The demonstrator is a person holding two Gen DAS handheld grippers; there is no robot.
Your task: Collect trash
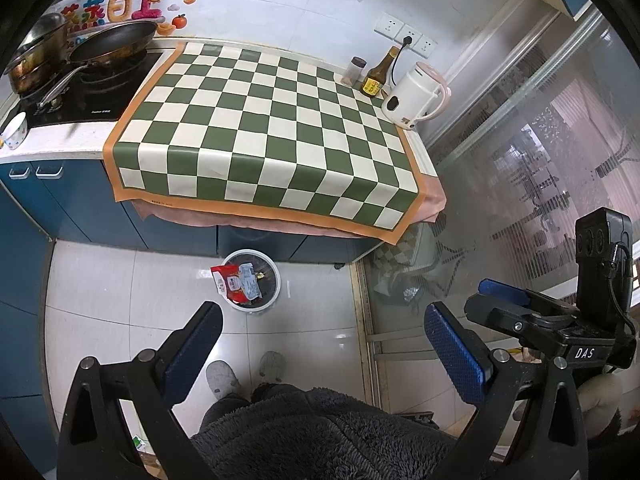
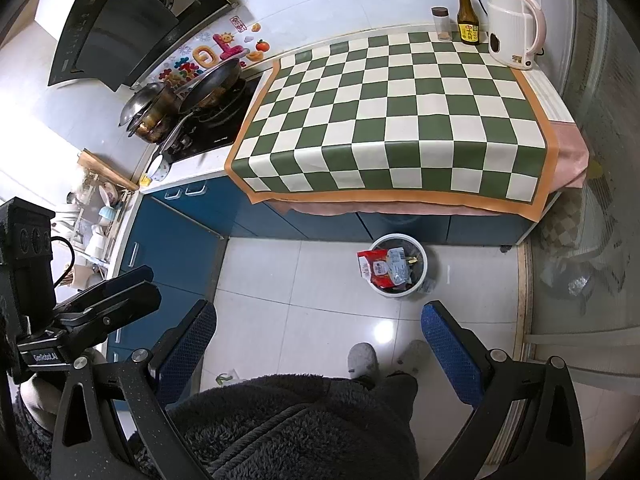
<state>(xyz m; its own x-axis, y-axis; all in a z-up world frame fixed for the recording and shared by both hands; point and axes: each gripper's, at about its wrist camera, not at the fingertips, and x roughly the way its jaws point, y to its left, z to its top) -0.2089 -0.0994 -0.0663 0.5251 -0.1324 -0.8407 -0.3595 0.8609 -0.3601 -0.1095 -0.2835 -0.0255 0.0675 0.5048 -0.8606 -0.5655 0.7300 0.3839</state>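
A white trash bin (image 1: pixel 269 303) stands on the tiled floor in front of the blue cabinets; it also shows in the right wrist view (image 2: pixel 421 280). Red and white snack wrappers (image 1: pixel 236 282) lie in it and stick out over its left rim, as the right wrist view (image 2: pixel 382 269) shows too. My left gripper (image 1: pixel 322 320) is open and empty, held high above the floor. My right gripper (image 2: pixel 318 320) is open and empty at a similar height. The right gripper shows at the right of the left wrist view (image 1: pixel 516 300).
A green and white checkered mat (image 1: pixel 272 128) covers the counter (image 2: pixel 400 120). A kettle (image 1: pixel 414 98), a sauce bottle (image 1: pixel 378 74) and a spice jar (image 1: pixel 354 70) stand at its back right. Pans (image 1: pixel 108 46) sit on the stove at left. A glass door (image 1: pixel 540 160) is at right.
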